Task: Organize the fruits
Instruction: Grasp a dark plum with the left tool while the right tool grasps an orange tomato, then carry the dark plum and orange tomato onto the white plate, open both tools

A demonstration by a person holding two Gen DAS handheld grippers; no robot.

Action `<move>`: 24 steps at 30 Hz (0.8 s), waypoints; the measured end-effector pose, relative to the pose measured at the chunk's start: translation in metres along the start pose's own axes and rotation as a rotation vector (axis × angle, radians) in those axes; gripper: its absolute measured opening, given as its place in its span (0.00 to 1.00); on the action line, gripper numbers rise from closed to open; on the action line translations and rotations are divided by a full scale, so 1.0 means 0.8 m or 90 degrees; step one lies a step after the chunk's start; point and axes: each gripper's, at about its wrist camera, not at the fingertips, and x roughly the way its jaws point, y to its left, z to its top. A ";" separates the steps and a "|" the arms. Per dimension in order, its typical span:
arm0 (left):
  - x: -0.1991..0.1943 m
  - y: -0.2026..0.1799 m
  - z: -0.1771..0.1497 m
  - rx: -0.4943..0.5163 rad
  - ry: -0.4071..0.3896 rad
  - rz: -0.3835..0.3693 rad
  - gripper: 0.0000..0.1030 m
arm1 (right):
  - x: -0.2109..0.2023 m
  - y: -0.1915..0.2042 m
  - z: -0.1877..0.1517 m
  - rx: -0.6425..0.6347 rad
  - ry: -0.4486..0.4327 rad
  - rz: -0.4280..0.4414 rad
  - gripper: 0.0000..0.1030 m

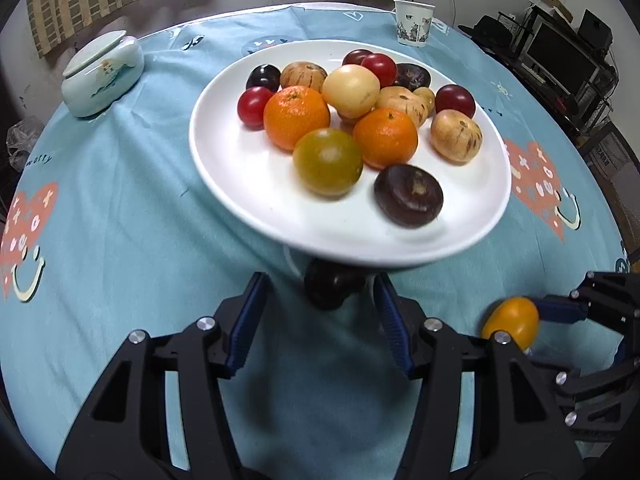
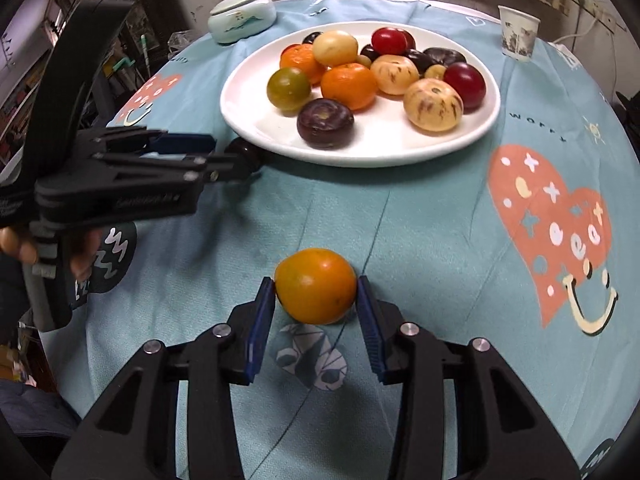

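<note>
Right tongs (image 2: 316, 296) pinch 1 orange fruit (image 2: 315, 285); left tongs (image 1: 322, 300) spread around 1 dark fruit (image 1: 330, 286).

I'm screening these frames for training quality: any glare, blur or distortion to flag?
Left wrist view: fisheye bends the white plate and table edge; soft highlights on the green tomato; corners vignetted. Right wrist view: same warping; left gripper slightly soft; orange fruit sharp.

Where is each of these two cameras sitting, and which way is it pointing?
Left wrist: rides the left gripper, looking along its fingers at a dark purple fruit beside the white round plate.
Right wrist: rides the right gripper, facing the plate, fingers around a yellow-orange round fruit; the person's hand shows.
Shared: plate, blue patterned tablecloth, paper cup, each other's gripper.
</note>
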 end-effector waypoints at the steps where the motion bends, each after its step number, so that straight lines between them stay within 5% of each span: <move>1: 0.002 0.000 0.002 0.001 0.001 0.000 0.53 | 0.000 0.000 0.000 0.003 0.000 0.000 0.40; 5: 0.011 -0.007 0.005 0.020 0.011 -0.013 0.33 | 0.000 0.000 0.002 0.006 0.003 -0.002 0.40; 17: -0.017 -0.006 -0.010 -0.002 0.009 -0.011 0.32 | -0.002 0.007 0.003 -0.002 0.005 -0.009 0.40; 24: -0.062 -0.015 -0.052 -0.034 0.020 0.019 0.32 | -0.022 0.021 -0.012 -0.017 -0.007 0.004 0.40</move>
